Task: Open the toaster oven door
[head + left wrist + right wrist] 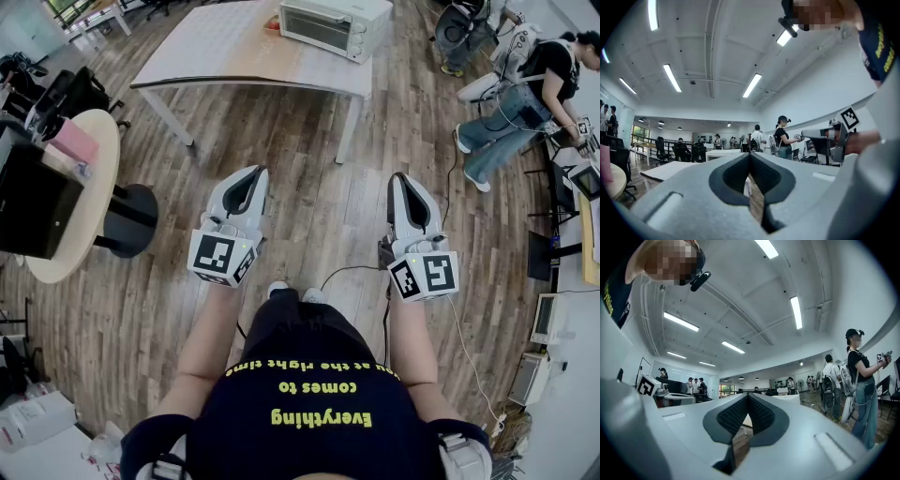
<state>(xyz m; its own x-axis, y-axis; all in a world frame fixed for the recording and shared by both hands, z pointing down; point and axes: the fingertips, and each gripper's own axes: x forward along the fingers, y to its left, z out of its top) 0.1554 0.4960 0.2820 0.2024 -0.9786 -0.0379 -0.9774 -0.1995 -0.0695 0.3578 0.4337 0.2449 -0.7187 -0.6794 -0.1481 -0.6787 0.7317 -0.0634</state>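
We've got the toaster oven point(335, 26) on the far right corner of the table point(225, 54) ahead. Our left gripper point(253, 178) and right gripper point(401, 183) sit side by side, well short of it, with the round table point(98, 178) off left.

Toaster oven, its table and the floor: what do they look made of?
Toaster oven: off-white satin casing, likely painted metal; door pane looks like glass. Table: pale matte top, probably laminate, white legs. Floor: grained planks, wood or wood-look vinyl.

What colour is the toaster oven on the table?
The toaster oven is white, best seen in the head view.
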